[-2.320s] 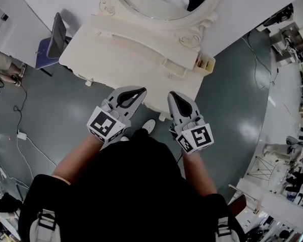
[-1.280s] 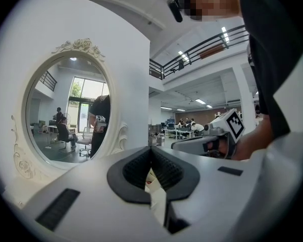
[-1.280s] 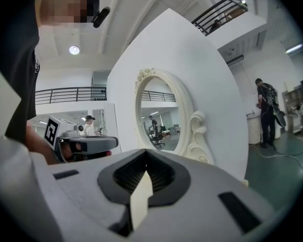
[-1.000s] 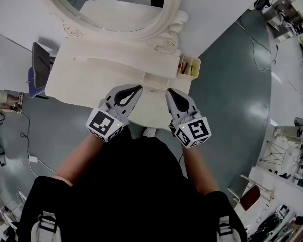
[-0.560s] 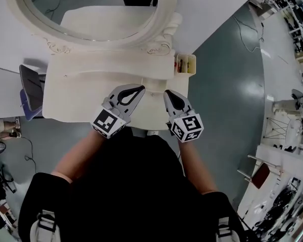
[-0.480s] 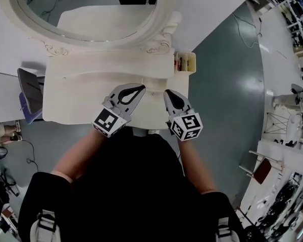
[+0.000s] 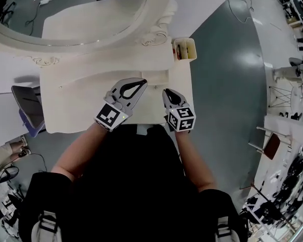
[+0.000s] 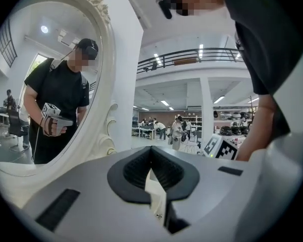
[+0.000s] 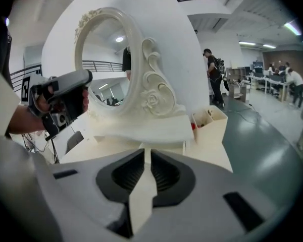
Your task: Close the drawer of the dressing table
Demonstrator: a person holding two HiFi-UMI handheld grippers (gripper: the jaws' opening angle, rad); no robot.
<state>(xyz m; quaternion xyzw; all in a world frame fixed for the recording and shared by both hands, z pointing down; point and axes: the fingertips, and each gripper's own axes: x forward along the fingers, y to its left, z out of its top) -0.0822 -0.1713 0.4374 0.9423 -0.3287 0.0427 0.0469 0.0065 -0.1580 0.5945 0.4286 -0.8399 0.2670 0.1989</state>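
The cream dressing table point(image 7: 76, 102) lies below me, its oval mirror point(image 7: 65, 14) at the back. A small drawer-like block point(image 7: 156, 75) juts from the front of the raised shelf under the mirror. My left gripper point(image 7: 143, 81) hovers over the tabletop just left of it, jaws shut and empty; in its own view the left gripper point(image 8: 150, 149) points at the mirror frame. My right gripper point(image 7: 165, 91) hangs beside it, a little nearer to me. The right gripper point(image 9: 147, 153) faces that block point(image 9: 162, 146), its jaws opening to a narrow slit with nothing between them.
A small open organiser box point(image 7: 184, 48) with items stands at the table's right back corner. A dark chair point(image 7: 25, 105) sits off the table's left end. Grey floor point(image 7: 227, 84) runs along the right. My body hides the table's front edge.
Both grippers have come down and forward, from in front of the table's edge to over its top. The right one sank more. The table fills more of the head view.
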